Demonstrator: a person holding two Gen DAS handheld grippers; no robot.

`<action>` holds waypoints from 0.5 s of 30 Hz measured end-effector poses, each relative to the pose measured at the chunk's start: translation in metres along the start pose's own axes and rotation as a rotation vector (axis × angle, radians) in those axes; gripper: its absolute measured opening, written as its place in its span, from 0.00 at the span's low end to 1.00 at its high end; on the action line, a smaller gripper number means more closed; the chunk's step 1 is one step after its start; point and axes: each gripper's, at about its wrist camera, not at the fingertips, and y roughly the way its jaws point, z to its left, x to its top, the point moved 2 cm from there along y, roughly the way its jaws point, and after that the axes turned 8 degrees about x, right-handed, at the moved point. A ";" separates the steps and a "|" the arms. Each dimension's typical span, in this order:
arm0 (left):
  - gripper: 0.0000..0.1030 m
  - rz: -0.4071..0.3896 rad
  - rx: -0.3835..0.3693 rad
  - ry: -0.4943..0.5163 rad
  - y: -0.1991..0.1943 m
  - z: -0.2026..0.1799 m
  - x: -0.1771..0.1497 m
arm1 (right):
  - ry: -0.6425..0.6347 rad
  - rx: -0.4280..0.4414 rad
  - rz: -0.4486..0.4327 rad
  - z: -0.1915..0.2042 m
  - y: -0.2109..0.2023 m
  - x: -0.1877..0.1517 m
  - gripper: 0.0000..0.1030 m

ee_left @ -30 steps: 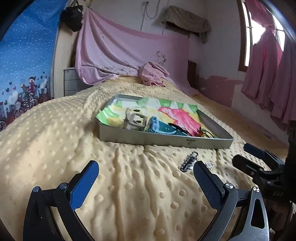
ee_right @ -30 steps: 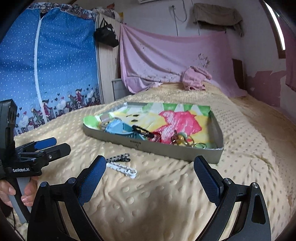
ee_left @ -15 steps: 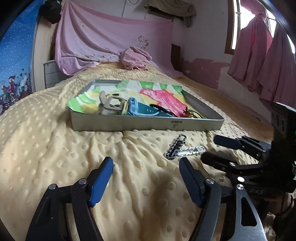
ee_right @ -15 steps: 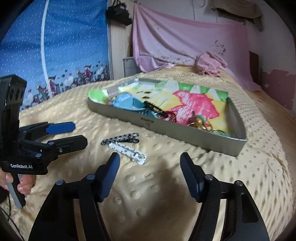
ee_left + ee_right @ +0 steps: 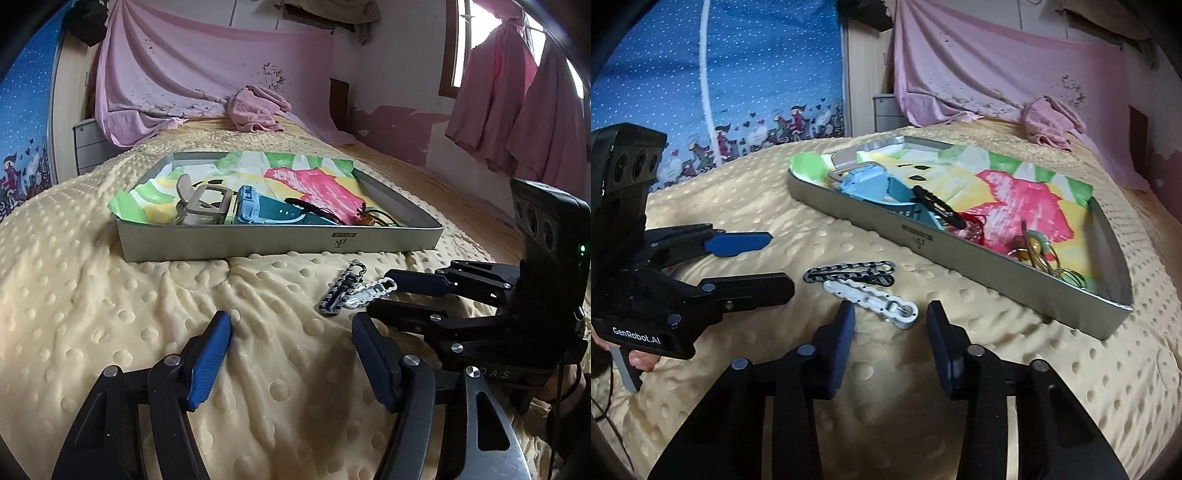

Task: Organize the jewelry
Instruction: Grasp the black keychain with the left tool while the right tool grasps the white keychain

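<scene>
A grey tray [image 5: 280, 242] [image 5: 997, 258] lined with bright paper sits on the yellow dotted blanket and holds a blue watch [image 5: 258, 210] [image 5: 882, 186], a beige buckle [image 5: 203, 201] and gold rings [image 5: 1039, 254]. In front of the tray lie a white bracelet [image 5: 871, 297] [image 5: 369, 291] and a black-and-white bracelet [image 5: 849, 271] [image 5: 341, 290], side by side. My right gripper [image 5: 890, 321] [image 5: 376, 293] is open, its fingertips just short of the white bracelet's clasp end. My left gripper [image 5: 291, 332] [image 5: 779, 262] is open and empty, just left of the bracelets.
A pink cloth [image 5: 255, 110] lies bunched at the bed's far end under a pink sheet on the wall. Pink curtains [image 5: 517, 107] hang at right. A blue patterned hanging [image 5: 720, 81] and grey drawers [image 5: 886, 110] stand at left.
Both grippers have moved forward and down toward the two bracelets, and their jaws have narrowed. The right gripper now reaches the white bracelet. The bracelets and tray have not moved.
</scene>
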 end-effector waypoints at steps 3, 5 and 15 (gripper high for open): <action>0.64 -0.002 -0.002 0.009 0.000 -0.001 0.000 | -0.005 0.010 0.005 0.002 0.000 0.000 0.27; 0.64 -0.003 -0.006 0.009 0.000 -0.001 0.000 | -0.010 0.011 0.003 0.003 -0.001 0.000 0.24; 0.60 0.001 -0.016 -0.001 0.001 0.001 0.001 | -0.034 0.004 -0.006 0.009 -0.006 -0.002 0.15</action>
